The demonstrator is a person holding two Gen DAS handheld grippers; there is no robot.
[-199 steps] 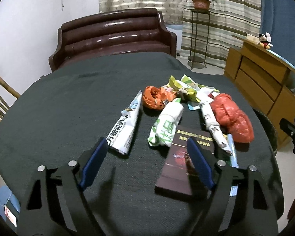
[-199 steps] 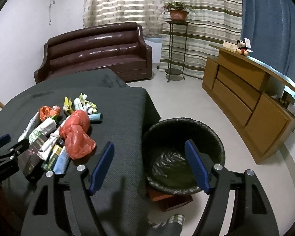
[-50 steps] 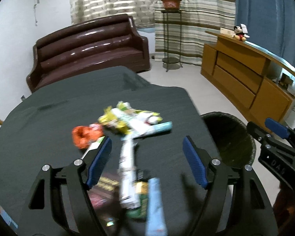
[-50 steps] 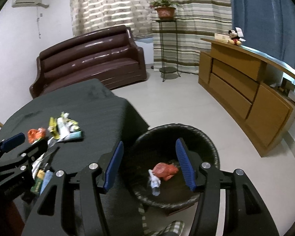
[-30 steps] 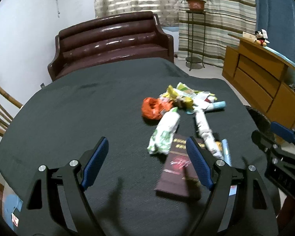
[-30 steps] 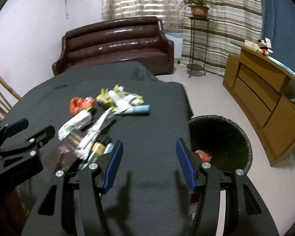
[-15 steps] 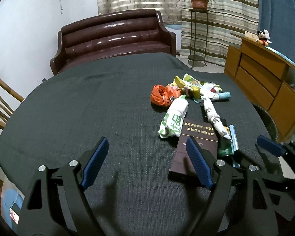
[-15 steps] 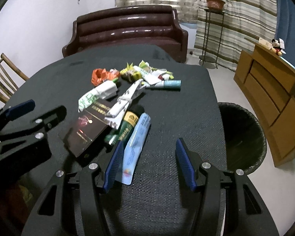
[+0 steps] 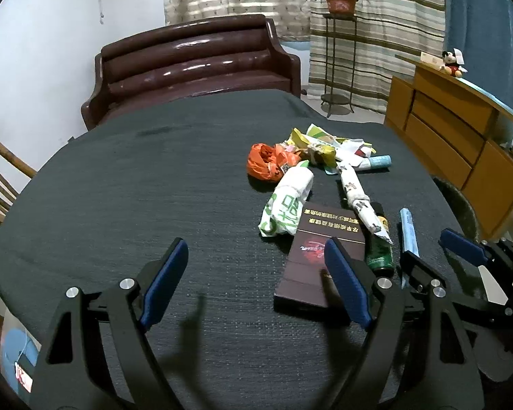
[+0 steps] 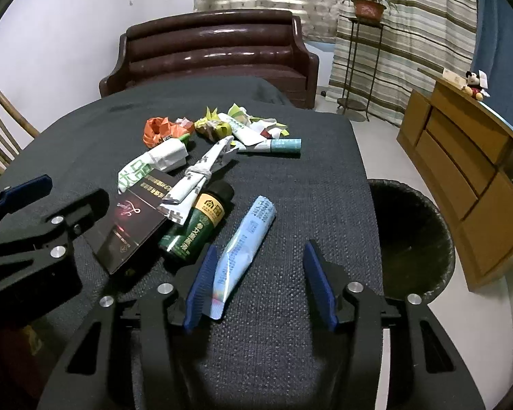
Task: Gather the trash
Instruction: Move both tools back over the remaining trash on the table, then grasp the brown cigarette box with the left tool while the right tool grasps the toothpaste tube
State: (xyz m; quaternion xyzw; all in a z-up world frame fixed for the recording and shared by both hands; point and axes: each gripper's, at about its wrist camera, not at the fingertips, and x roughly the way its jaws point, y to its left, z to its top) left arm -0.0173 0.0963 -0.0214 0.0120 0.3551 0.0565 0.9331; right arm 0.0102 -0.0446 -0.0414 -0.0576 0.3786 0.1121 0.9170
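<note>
Trash lies in a pile on the dark table (image 9: pixel 119 184): an orange bag (image 9: pixel 266 162), a white-green wrapper (image 9: pixel 285 205), a dark maroon box (image 9: pixel 319 256), a green bottle (image 10: pixel 196 225), a light blue tube (image 10: pixel 244 249), a twisted white wrapper (image 10: pixel 201 174) and crumpled yellow-green wrappers (image 10: pixel 222 124). My right gripper (image 10: pixel 260 282) is open and low over the table, its left finger beside the blue tube's near end. My left gripper (image 9: pixel 256 283) is open and empty, its right finger over the maroon box. A black trash bin (image 10: pixel 413 235) stands on the floor right of the table.
A brown leather sofa (image 9: pixel 195 65) stands behind the table. A wooden sideboard (image 10: pixel 468 171) is at the right, a plant stand (image 10: pixel 366 54) by the striped curtains, and a wooden chair (image 10: pixel 0 130) at the left.
My right gripper has swung from over the bin back to the table and dropped close to the blue tube. The red bag and one white wrapper have left the table. My left gripper stays open.
</note>
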